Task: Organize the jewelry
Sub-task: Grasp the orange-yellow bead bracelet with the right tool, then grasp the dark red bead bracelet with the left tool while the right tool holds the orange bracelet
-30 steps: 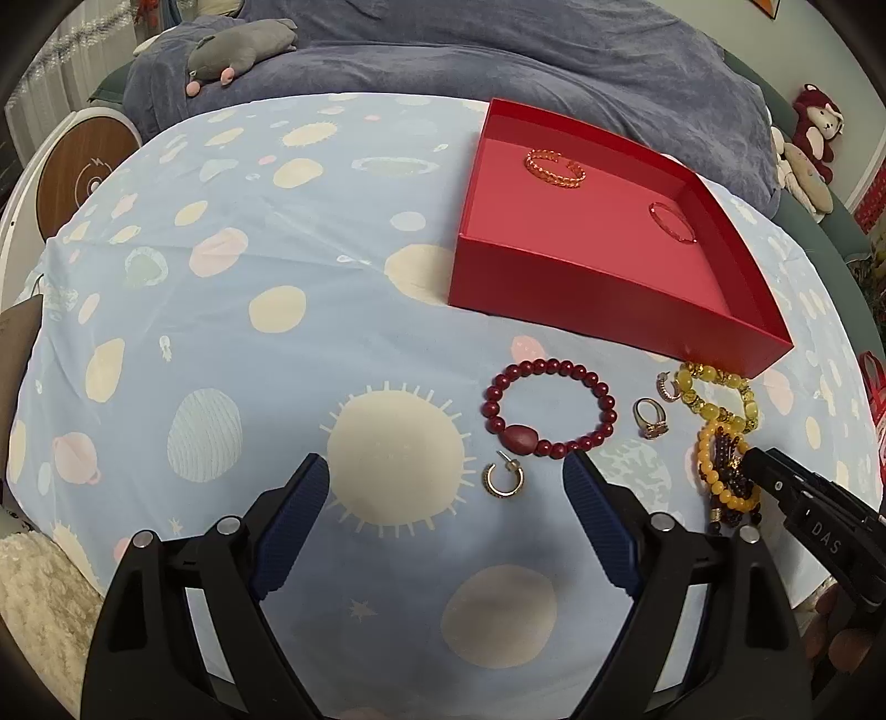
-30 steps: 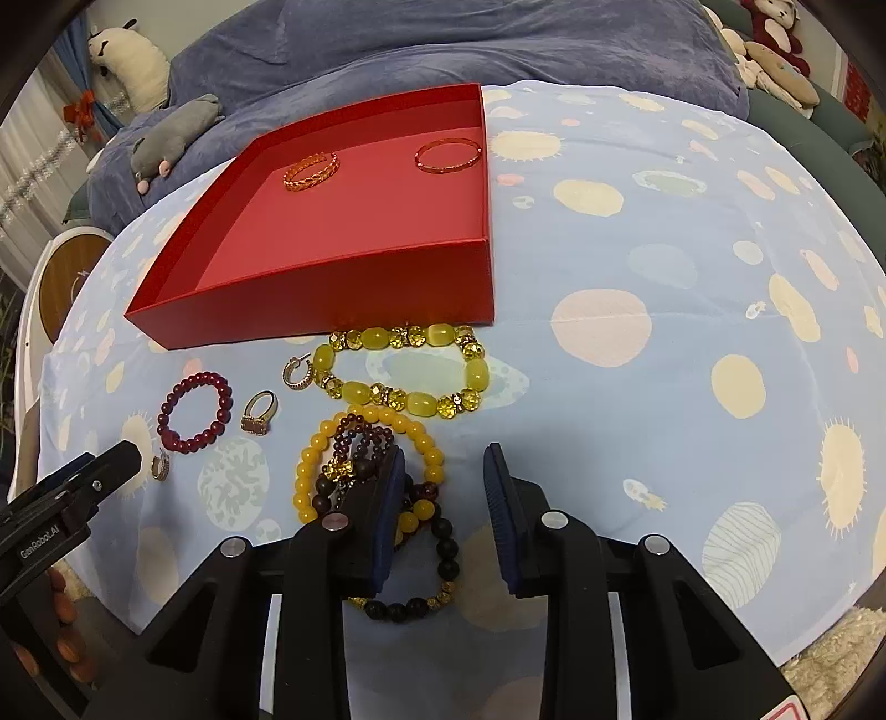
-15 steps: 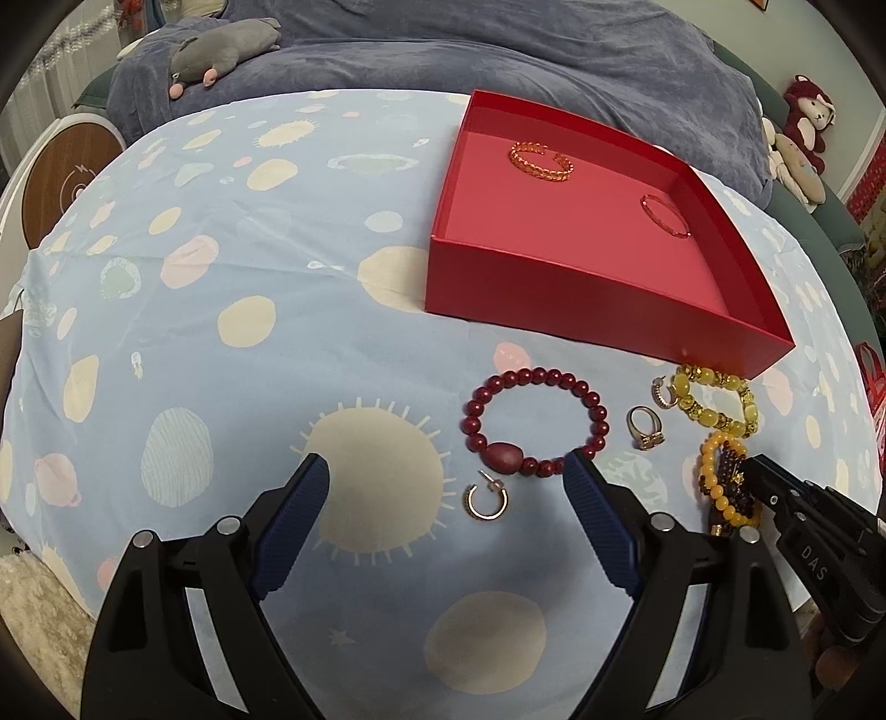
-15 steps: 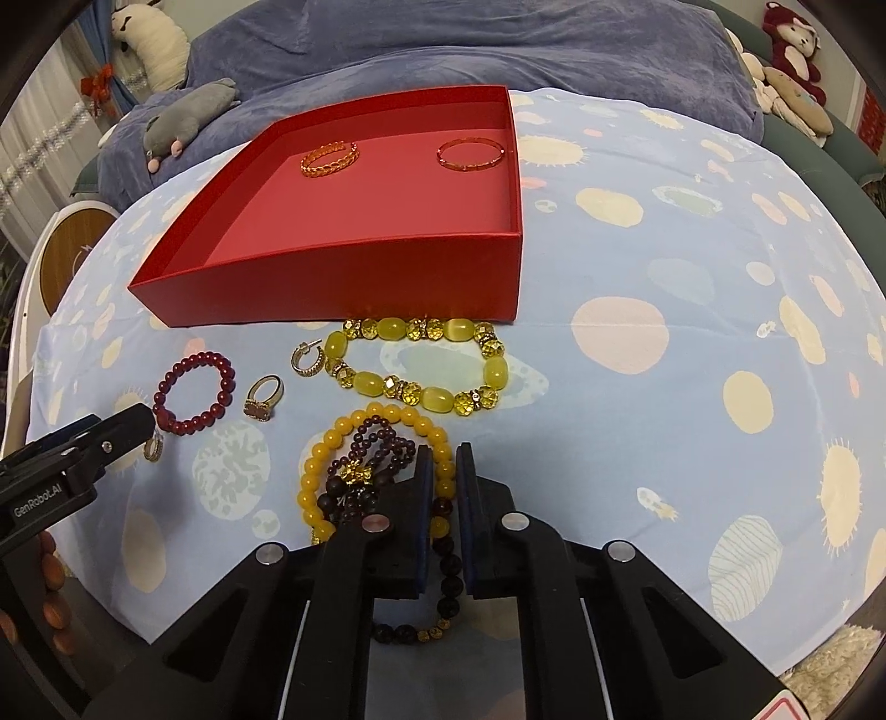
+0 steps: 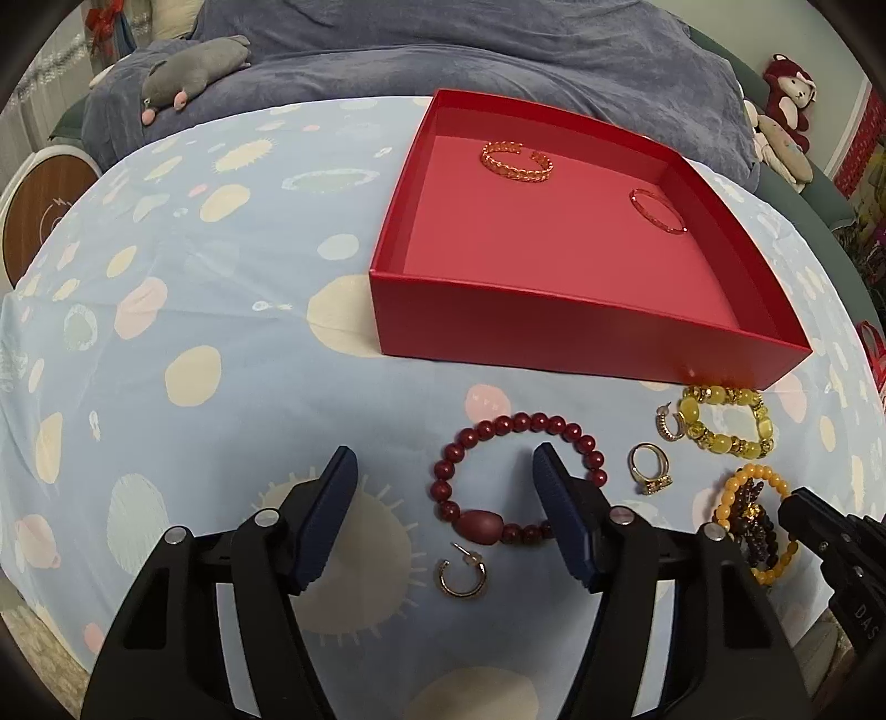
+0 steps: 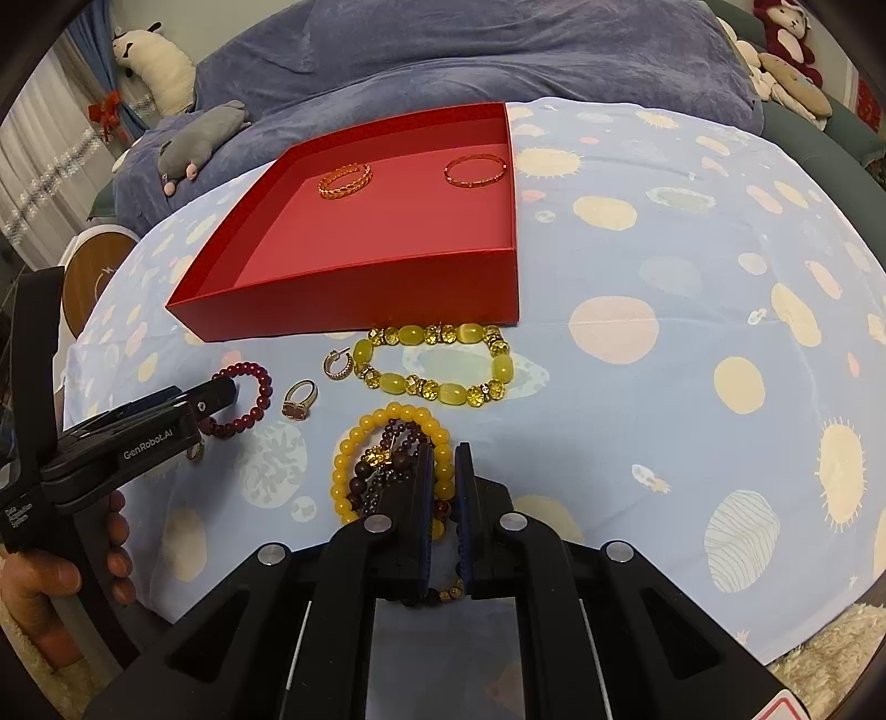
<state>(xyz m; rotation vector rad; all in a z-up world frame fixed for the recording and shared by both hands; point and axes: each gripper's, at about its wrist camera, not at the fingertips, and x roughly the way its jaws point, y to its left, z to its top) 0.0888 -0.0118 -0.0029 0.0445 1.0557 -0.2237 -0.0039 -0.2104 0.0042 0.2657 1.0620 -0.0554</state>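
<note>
A red box [image 5: 581,327] [image 6: 354,293] holds a gold chain bangle [image 5: 516,162] [image 6: 344,180] and a thin red bangle [image 5: 657,209] [image 6: 476,169]. In front of it lie a dark red bead bracelet [image 5: 515,476] [image 6: 243,399], a gold hoop earring [image 5: 462,576], a ring [image 5: 649,476] [image 6: 299,400], a second small hoop [image 5: 669,426] [image 6: 339,364] and a yellow-green stone bracelet [image 5: 725,427] [image 6: 437,363]. My left gripper [image 5: 446,487] is open over the dark red bracelet. My right gripper [image 6: 443,476] is shut on the orange bead bracelet [image 6: 398,459] [image 5: 753,520], which is tangled with dark bead strands.
A blue planet-print cloth [image 5: 194,332] covers the table. A blue-grey sofa [image 5: 443,50] with a grey plush [image 5: 194,61] lies behind. Plush toys [image 5: 786,122] sit at the far right. A round wooden stool [image 5: 39,216] stands at the left.
My left gripper has moved forward and its right finger now lies over the dark red bracelet. My right gripper has closed on the orange bead bracelet.
</note>
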